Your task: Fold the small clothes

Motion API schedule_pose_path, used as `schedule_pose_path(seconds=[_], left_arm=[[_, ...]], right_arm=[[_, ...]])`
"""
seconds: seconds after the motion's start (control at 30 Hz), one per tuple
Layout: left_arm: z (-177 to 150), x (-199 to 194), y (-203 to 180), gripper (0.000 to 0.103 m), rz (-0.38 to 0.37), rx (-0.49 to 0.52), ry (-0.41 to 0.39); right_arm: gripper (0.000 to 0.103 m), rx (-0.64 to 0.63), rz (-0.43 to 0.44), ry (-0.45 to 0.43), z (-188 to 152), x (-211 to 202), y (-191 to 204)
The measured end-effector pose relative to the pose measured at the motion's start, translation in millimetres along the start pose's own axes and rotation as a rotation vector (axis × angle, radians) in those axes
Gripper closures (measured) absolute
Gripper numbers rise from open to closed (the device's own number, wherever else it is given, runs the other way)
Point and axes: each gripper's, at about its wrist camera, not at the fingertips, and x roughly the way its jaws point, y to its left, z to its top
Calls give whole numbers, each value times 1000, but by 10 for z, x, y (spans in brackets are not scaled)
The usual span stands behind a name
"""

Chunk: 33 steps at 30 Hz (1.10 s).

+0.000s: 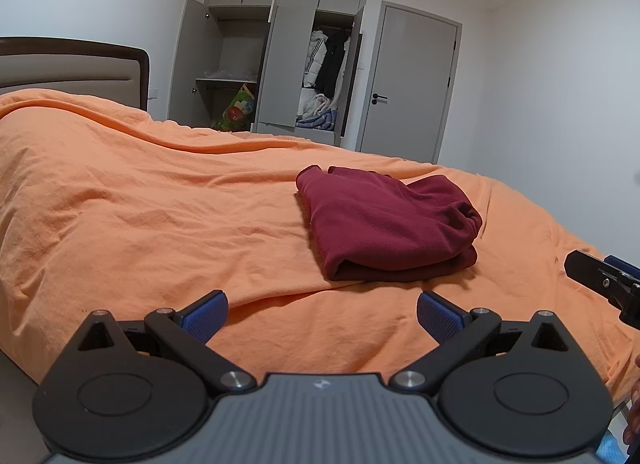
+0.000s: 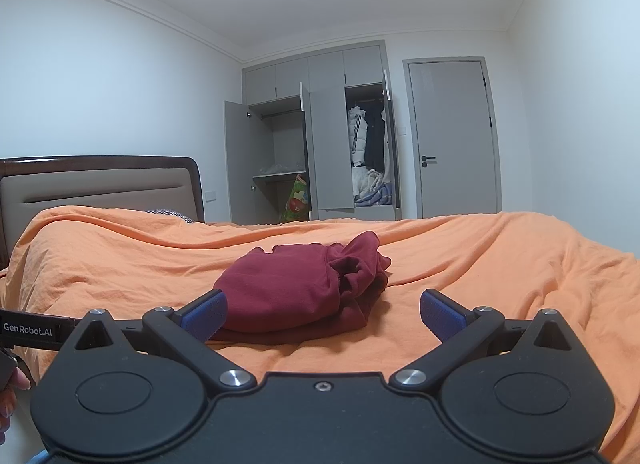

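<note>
Orange bedspread (image 1: pixel 140 203) ahead: the folded maroon garment (image 1: pixel 384 223) lies forward-right of the left gripper (image 1: pixel 322 314), dead ahead of the nearer right gripper (image 2: pixel 322 314); both spread wide, empty.
</note>
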Motion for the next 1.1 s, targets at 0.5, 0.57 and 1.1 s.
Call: schedule_pose_path(seconds=[0.5, 0.57, 1.1], left_arm=[[-2, 2, -2, 0, 1, 0, 0], [-1, 2, -3, 0, 1, 1, 1], [-22, 22, -46, 0, 58, 8, 24]], right_arm=[[1, 2, 1, 1, -3, -3, -3], [1, 3, 1, 1, -3, -2, -4], [1, 5, -1, 2, -4, -5, -1]])
